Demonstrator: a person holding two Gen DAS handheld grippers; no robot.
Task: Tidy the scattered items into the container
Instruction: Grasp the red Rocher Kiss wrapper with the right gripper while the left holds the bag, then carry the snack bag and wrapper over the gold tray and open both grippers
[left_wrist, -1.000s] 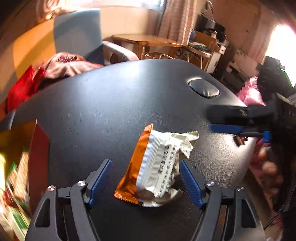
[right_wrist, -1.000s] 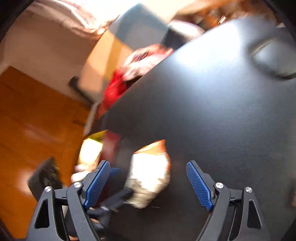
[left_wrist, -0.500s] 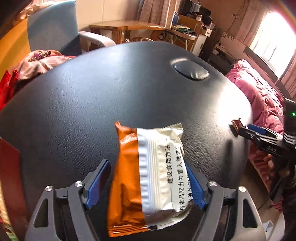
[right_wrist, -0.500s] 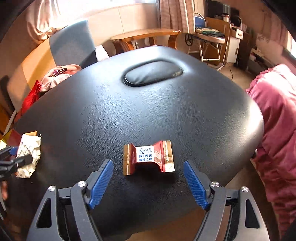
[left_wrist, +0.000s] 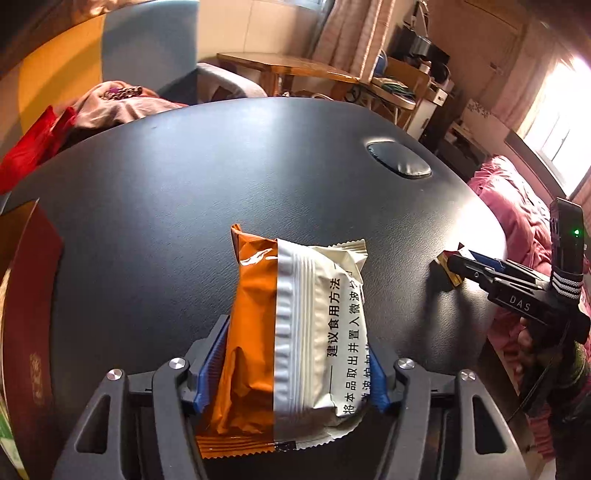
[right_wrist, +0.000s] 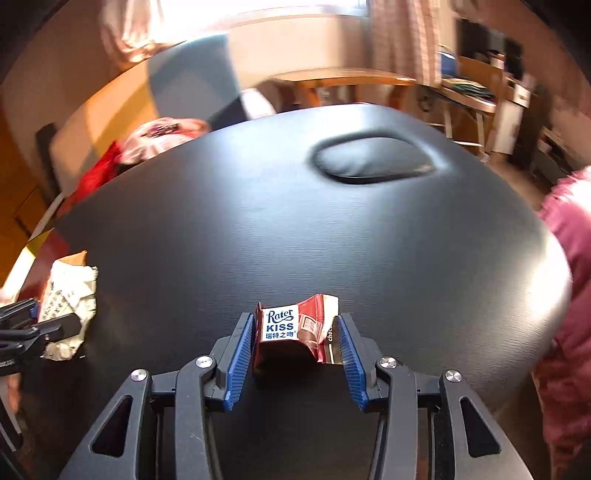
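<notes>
The chocolate wrapper (right_wrist: 295, 334) reads "Rater KISS". The snack packet (left_wrist: 295, 343) carries Chinese print. The right gripper (left_wrist: 461, 264) body reads "DAS".

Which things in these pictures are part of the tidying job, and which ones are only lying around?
Part of the job:
- orange-and-white snack packet, pressed between the left gripper pads, which have just been closing
- Rater Kiss chocolate, squeezed by the right gripper, just closing too
- red box, probably the container

Lying around:
- pink and red clothes
- wooden table
- pink bedding

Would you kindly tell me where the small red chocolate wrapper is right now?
The small red chocolate wrapper sits between the right gripper jaws, which have just been closing on it, near the black padded table's right edge; in the left wrist view it lies far right.
</notes>
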